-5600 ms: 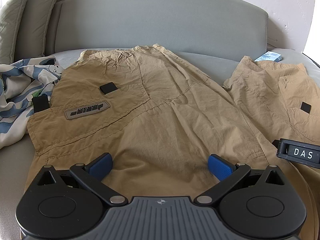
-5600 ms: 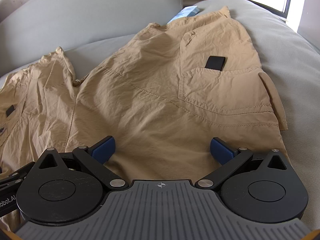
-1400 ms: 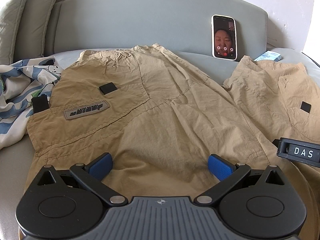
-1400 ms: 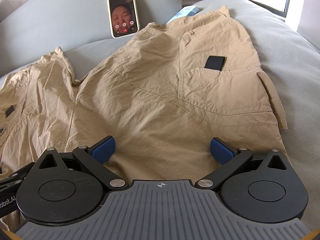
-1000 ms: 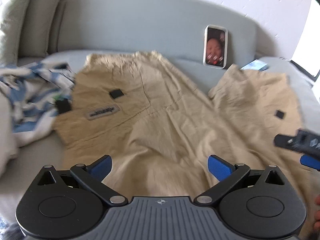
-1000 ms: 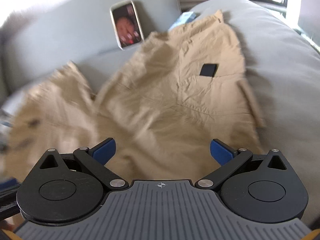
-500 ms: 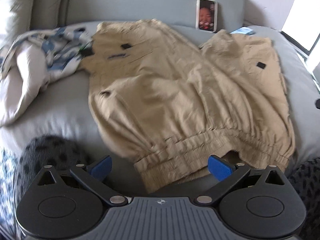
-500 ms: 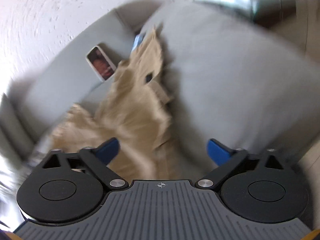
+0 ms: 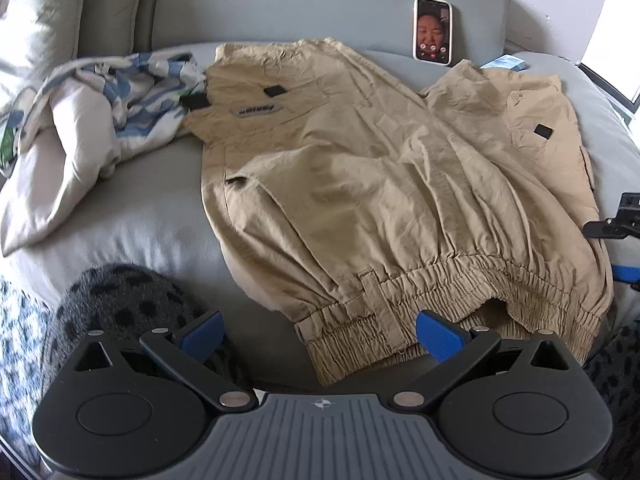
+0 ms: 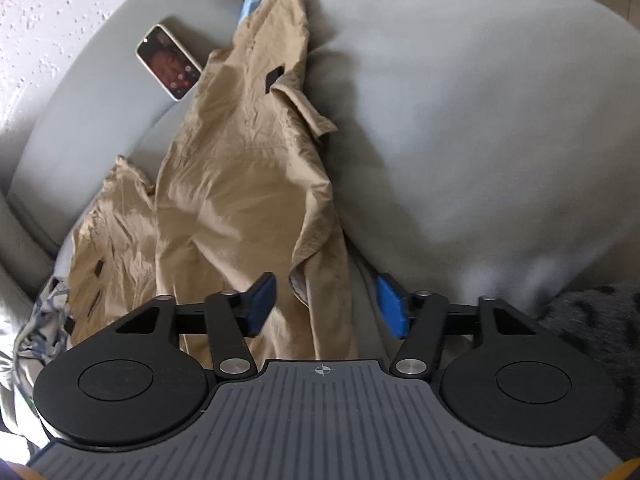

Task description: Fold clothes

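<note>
2 grippers are recorded over a grey sofa point(image 9: 152, 208), neither one grasping anything. The khaki shorts point(image 9: 380, 184) are spread flat across the seat, with the elastic waistband at the near edge and both legs running toward the backrest. A patch label point(image 9: 258, 109) is noted on the left leg and a small black tab point(image 9: 543, 132) on the right leg's pocket.

The left gripper point(image 9: 320, 334) is held just short of the waistband, jaws released and spread wide; its right blue pad point(image 9: 440, 338) is seen at the waistband's edge, though contact cannot be confirmed. The right gripper point(image 10: 326, 306) is positioned at the shorts' right side, jaws partly parted, with the side hem of the shorts point(image 10: 256, 184) lying between the 2 pads but not pinched. Part of that gripper is also visible at the right margin of the left wrist view point(image 9: 618, 226).

A crumpled blue-and-white garment point(image 9: 132, 92) is noted just beside the left leg, its edge touching the shorts. A phone point(image 9: 432, 31) with a lit screen is propped upright against the backrest, between the 2 leg ends. A small blue packet point(image 9: 505, 63) lies near the right leg's end. A dark spotted fleece fabric point(image 9: 120, 300) is seen at the sofa's near edge, beside the left gripper. Pale cushions point(image 9: 44, 28) are stacked at the far left.
</note>
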Demonstrator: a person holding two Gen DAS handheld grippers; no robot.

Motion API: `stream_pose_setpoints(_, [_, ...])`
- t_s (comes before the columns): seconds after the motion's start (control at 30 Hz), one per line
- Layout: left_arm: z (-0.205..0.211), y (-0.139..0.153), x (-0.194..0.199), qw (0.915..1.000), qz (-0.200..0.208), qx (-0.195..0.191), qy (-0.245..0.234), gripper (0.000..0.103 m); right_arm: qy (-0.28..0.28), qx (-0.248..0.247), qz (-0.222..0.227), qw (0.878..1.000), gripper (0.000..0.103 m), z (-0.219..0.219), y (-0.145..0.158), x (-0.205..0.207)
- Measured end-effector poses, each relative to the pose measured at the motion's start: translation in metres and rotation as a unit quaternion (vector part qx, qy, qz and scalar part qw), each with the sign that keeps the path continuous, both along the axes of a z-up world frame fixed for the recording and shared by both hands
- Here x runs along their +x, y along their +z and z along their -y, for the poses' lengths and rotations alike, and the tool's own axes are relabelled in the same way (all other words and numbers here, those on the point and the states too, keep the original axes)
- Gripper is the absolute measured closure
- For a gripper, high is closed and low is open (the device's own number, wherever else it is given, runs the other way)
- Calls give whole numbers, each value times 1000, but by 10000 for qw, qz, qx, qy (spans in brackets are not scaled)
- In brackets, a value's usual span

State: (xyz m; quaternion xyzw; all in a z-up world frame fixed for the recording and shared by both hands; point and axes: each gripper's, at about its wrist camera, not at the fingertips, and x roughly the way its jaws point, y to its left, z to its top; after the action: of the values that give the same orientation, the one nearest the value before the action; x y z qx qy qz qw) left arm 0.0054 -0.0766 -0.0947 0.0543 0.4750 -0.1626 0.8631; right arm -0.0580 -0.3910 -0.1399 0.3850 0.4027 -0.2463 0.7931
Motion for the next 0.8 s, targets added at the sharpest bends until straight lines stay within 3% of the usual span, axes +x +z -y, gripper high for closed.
stream_pose_setpoints(0.07, [-1,-1,1,10000,-8,-13,1,1,163,115,-42,9998,36,-2,-4,4])
stream_pose_setpoints(0.17, [-2,-2,2,10000,-21,-34,3,1,161,238,-122,9995,47,-3,-14,8])
stream_pose_setpoints(0.2, [-4,-2,2,10000,-24,-53,16,1,150,245,-67,9996,55,-4,-15,6])
stream_pose_setpoints(0.27, [-7,-2,4,9999,-32,-88,53,1,142,204,142,9996,89,-7,-14,1])
stream_pose_setpoints(0.3, [-10,-3,6,9999,-37,-99,88,1,105,231,245,9994,97,-7,-12,-1])
stream_pose_setpoints(0.4, [-17,-2,9,9997,-31,-147,182,1,-23,358,519,9980,97,-8,-4,-9])
stream_pose_setpoints(0.57, [-31,2,16,9986,22,-236,477,1,115,307,351,9988,93,-12,11,-20])
stream_pose_setpoints(0.63, [-33,2,18,9983,-13,-300,501,1,-28,366,91,9993,60,-7,7,-18])
stream_pose_setpoints(0.7, [-34,4,18,9982,-12,-324,495,1,-277,483,61,9984,53,-1,4,-19])
stream_pose_setpoints(0.8, [-35,6,18,9983,10,-324,491,1,-804,790,748,9908,46,7,-1,-30])
